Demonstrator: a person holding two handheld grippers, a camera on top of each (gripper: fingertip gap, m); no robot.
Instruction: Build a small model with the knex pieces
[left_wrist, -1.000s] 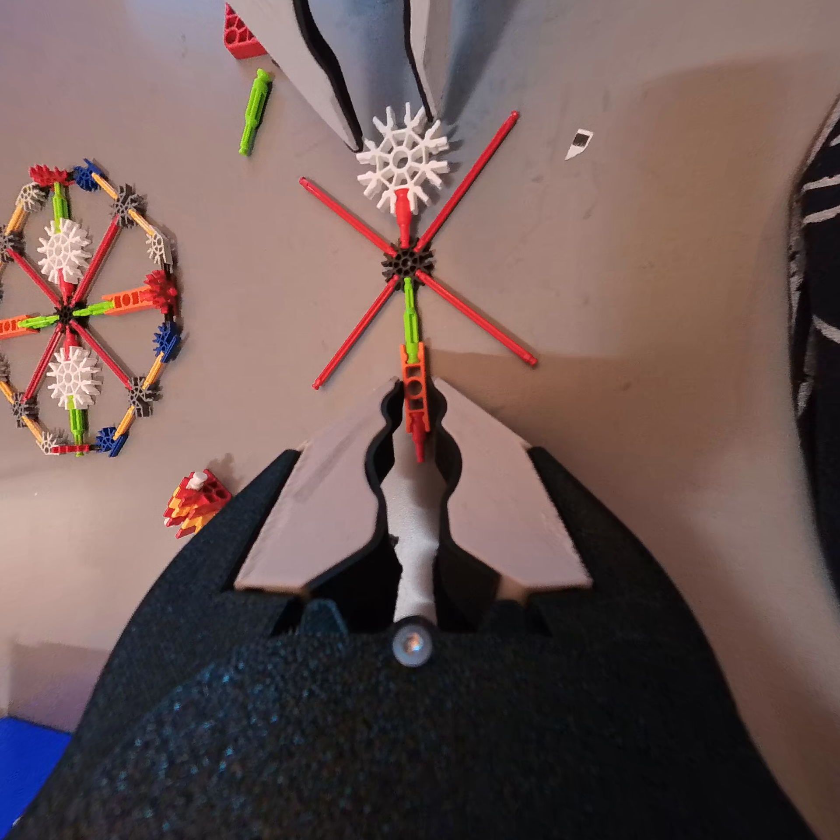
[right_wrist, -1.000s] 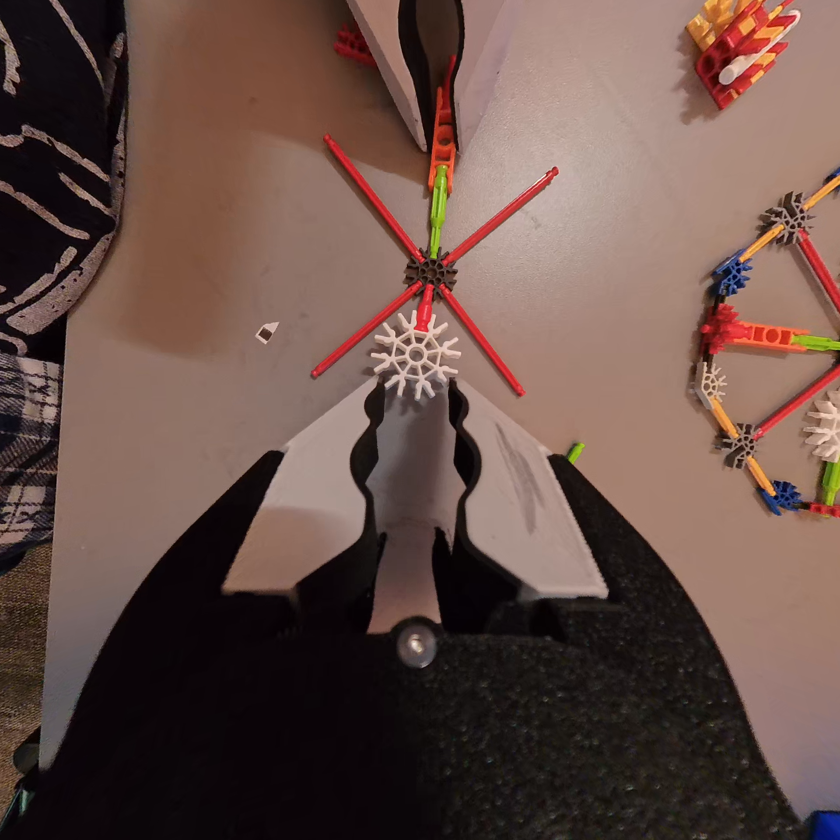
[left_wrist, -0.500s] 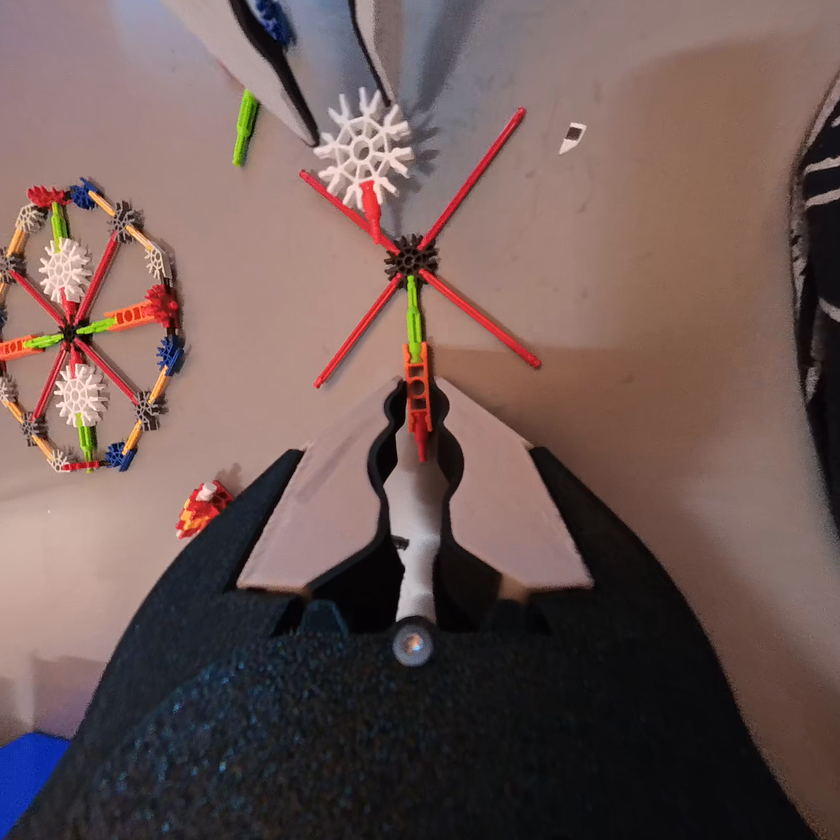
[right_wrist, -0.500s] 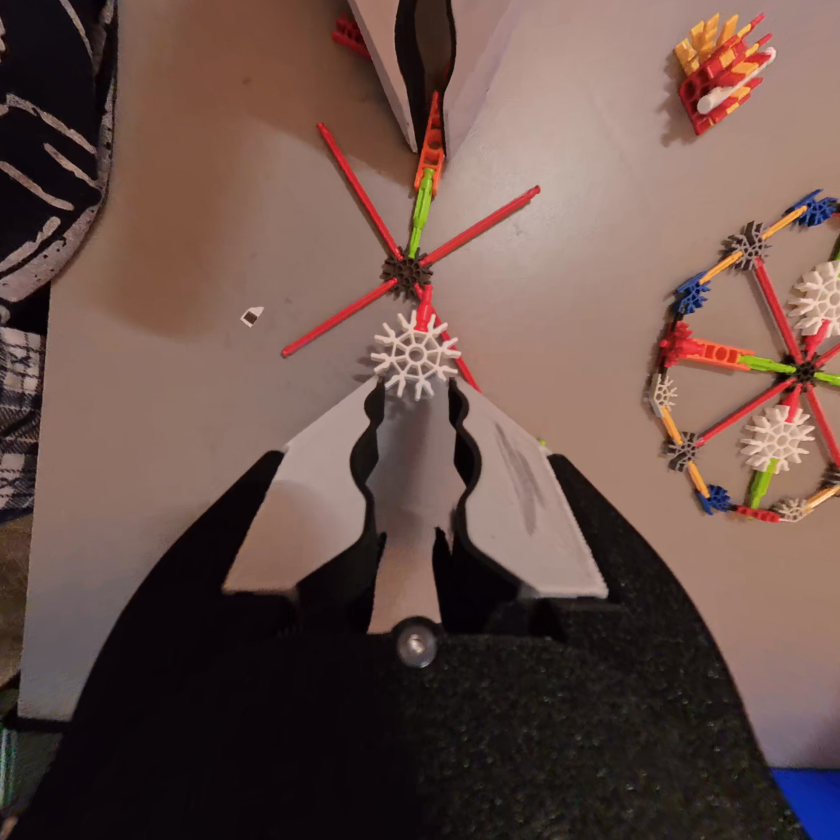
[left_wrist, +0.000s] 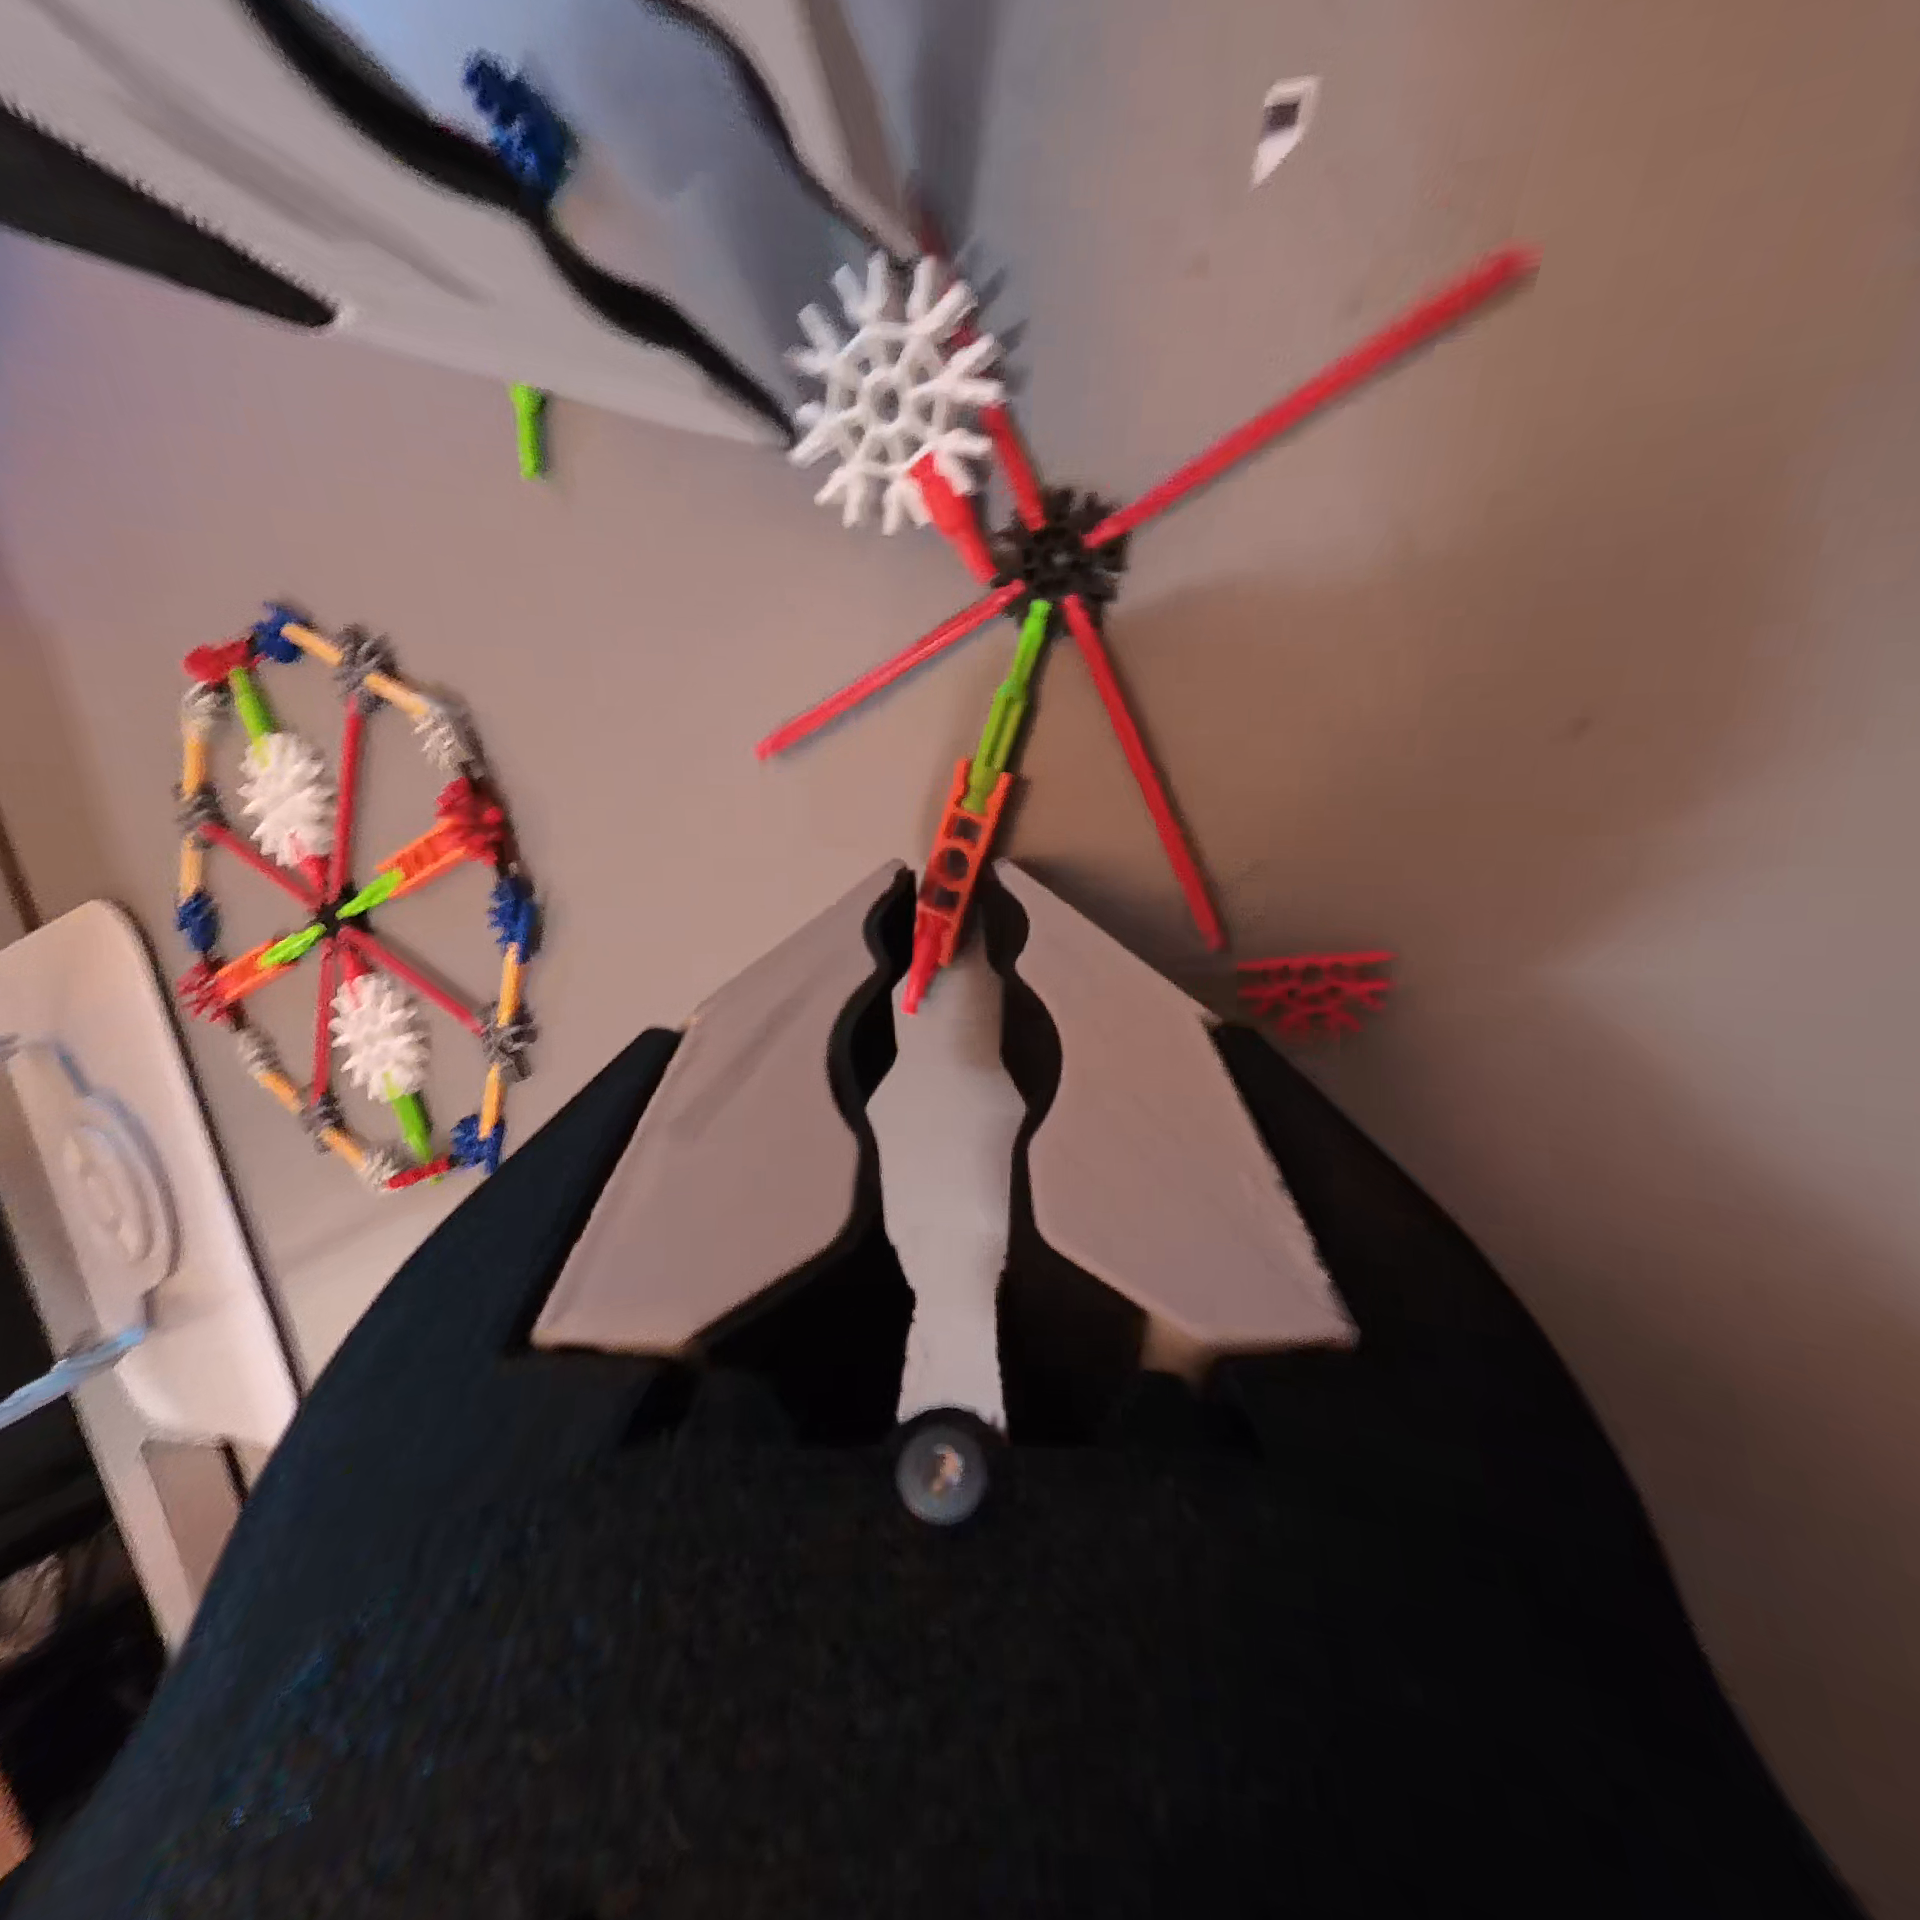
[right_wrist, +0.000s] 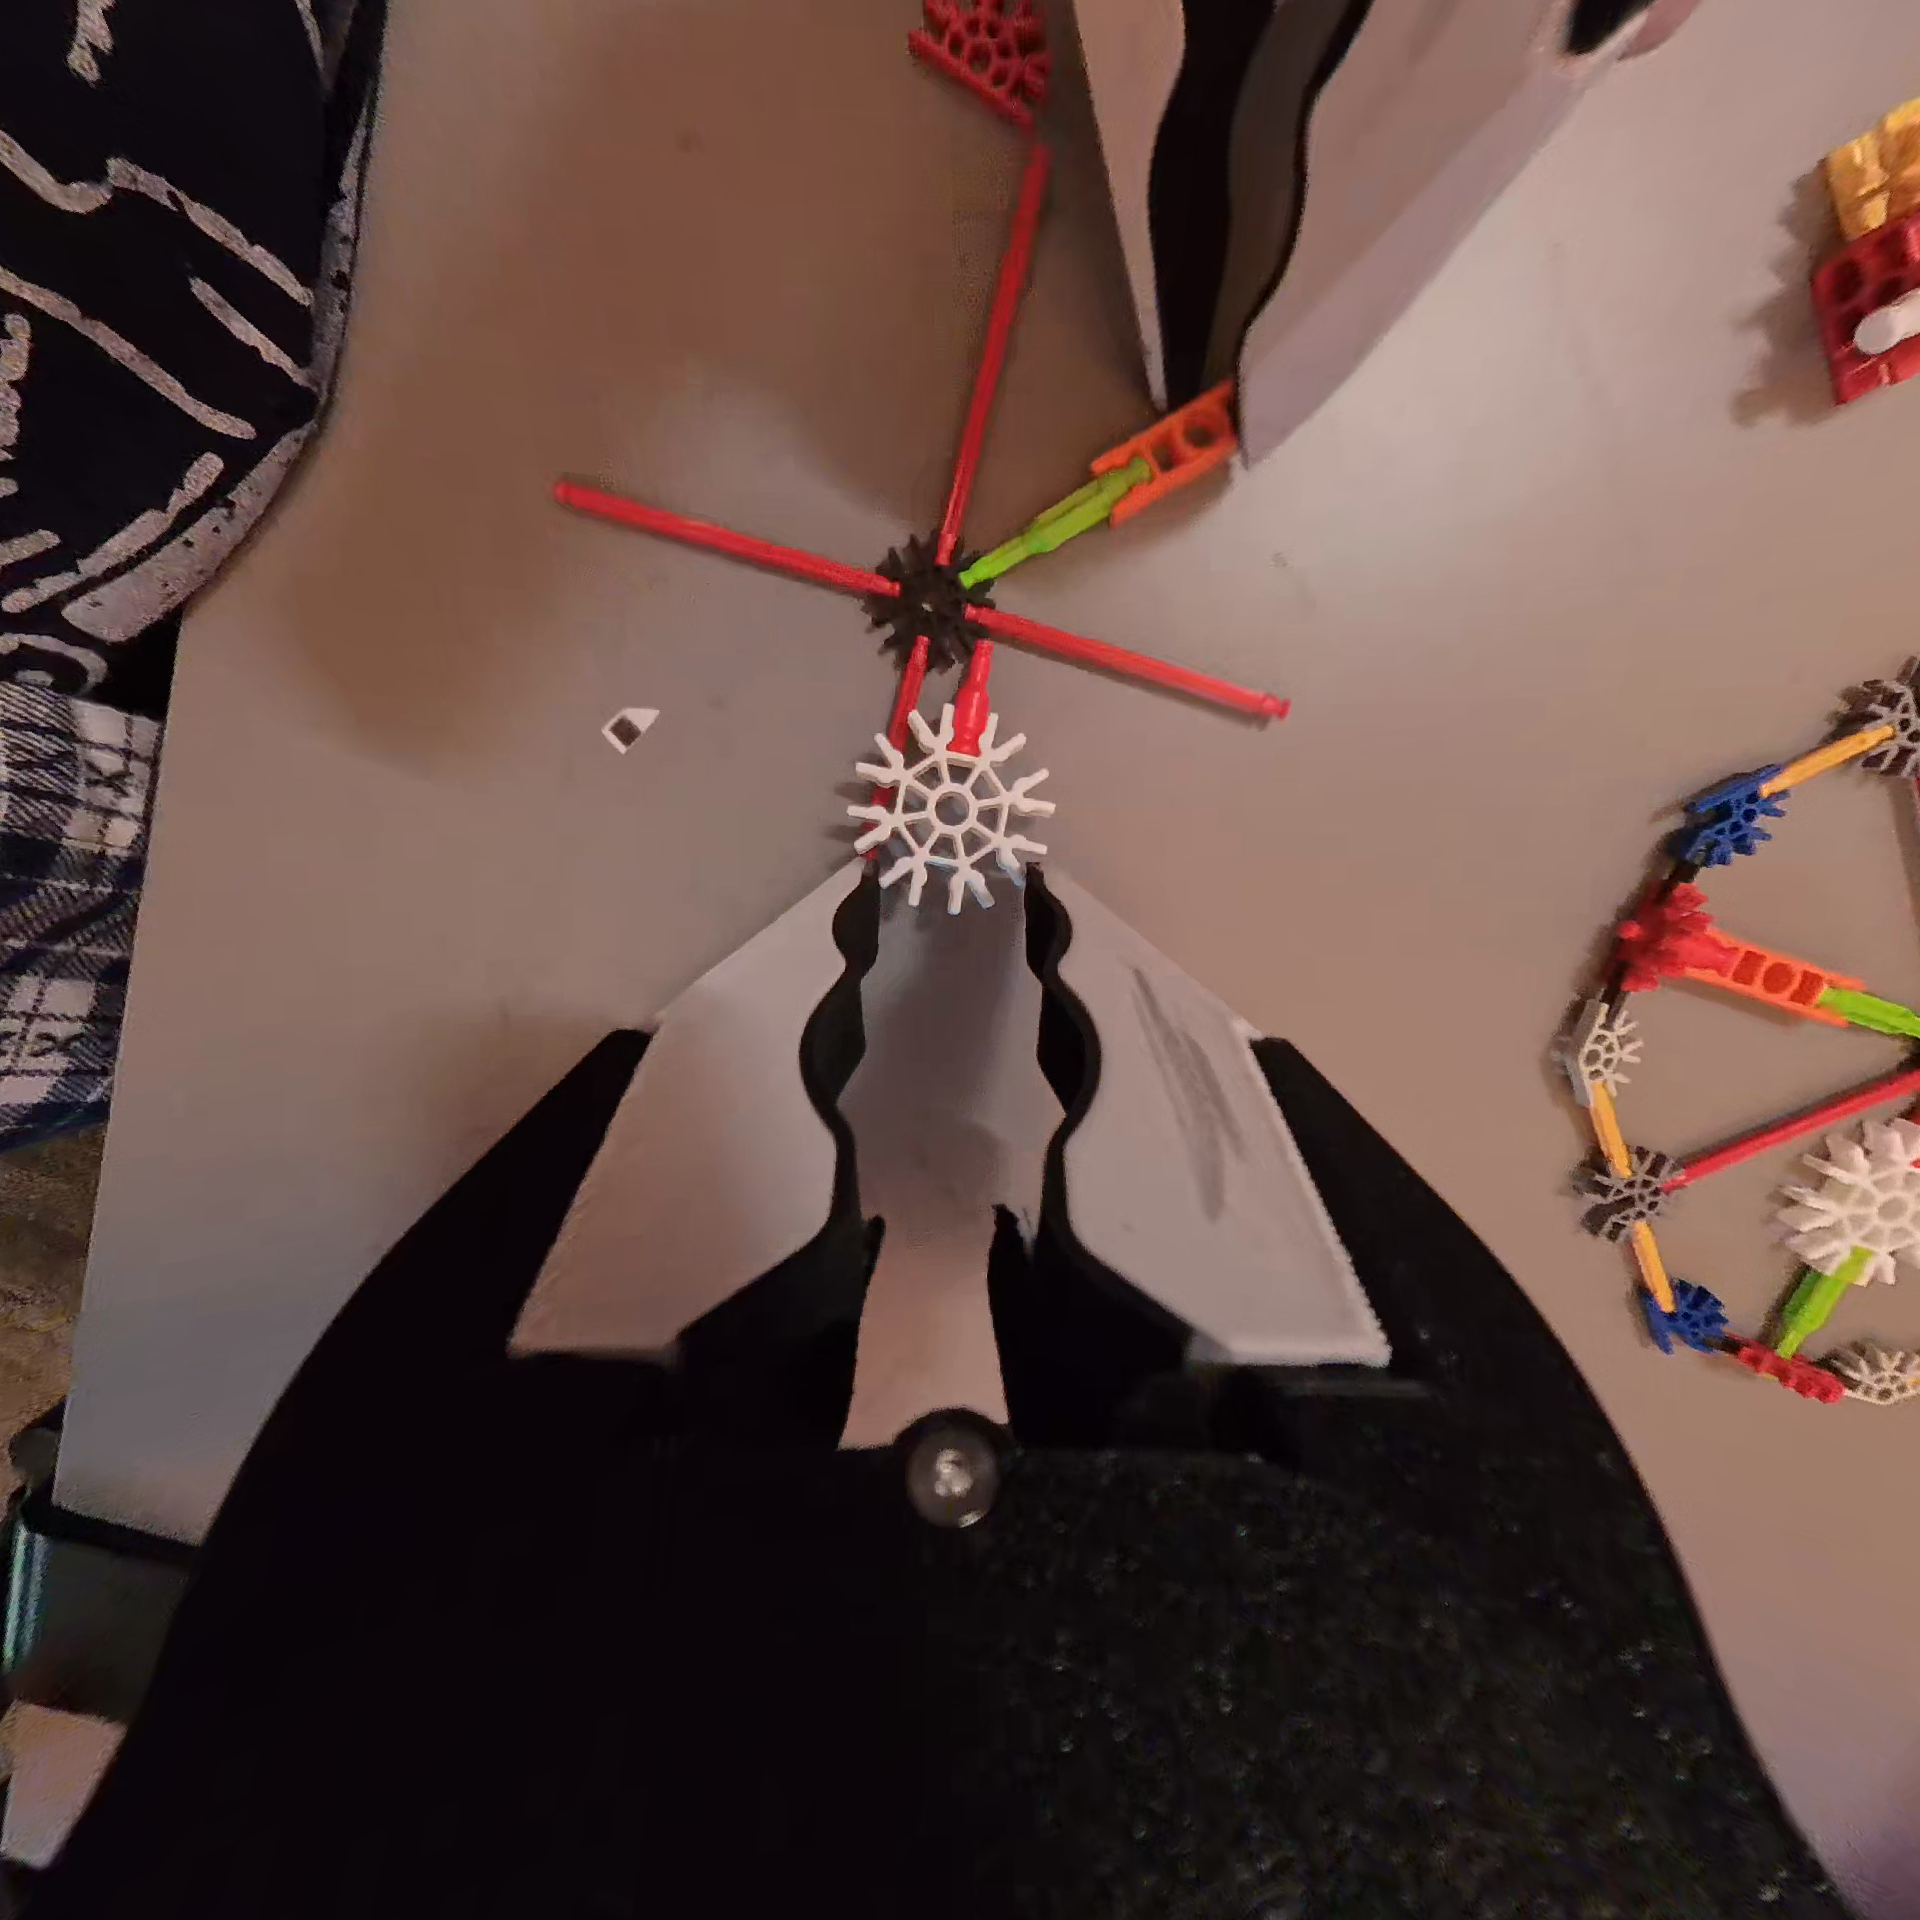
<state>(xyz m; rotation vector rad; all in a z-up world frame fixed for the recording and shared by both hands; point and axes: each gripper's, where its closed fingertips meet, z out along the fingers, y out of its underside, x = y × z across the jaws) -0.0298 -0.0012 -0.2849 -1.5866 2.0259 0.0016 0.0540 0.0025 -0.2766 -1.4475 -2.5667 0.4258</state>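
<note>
Around one black hub (right_wrist: 928, 606): four red rods (right_wrist: 1127, 657), one white snowflake (right_wrist: 951, 808).

Left gripper (left_wrist: 948, 904) pinched nearly closed, fingers pointing up the frame. Right gripper (right_wrist: 951, 883) faces it, its fingers set slightly wider.

Grainy matt black foam-like texture covers the left gripper (left_wrist: 940, 914) body, with smooth pale plastic fingers (left_wrist: 748, 1122) edged in black rubbery lining, and the right gripper (right_wrist: 951, 883) has the same finish, a shiny metal screw (right_wrist: 948, 1475) glinting at its base. The white snowflake connector (right_wrist: 951, 808), the orange connector (left_wrist: 961, 862), the green rod (left_wrist: 1006, 717) and the thin red rods (right_wrist: 1122, 660) all look like smooth, slightly glossy moulded plastic, as does the finished wheel (left_wrist: 343, 914). Beneath them the table (right_wrist: 468, 935) is matt, smooth and faintly scuffed, and patterned woven cloth (right_wrist: 125, 312) shows at its edge.
</note>
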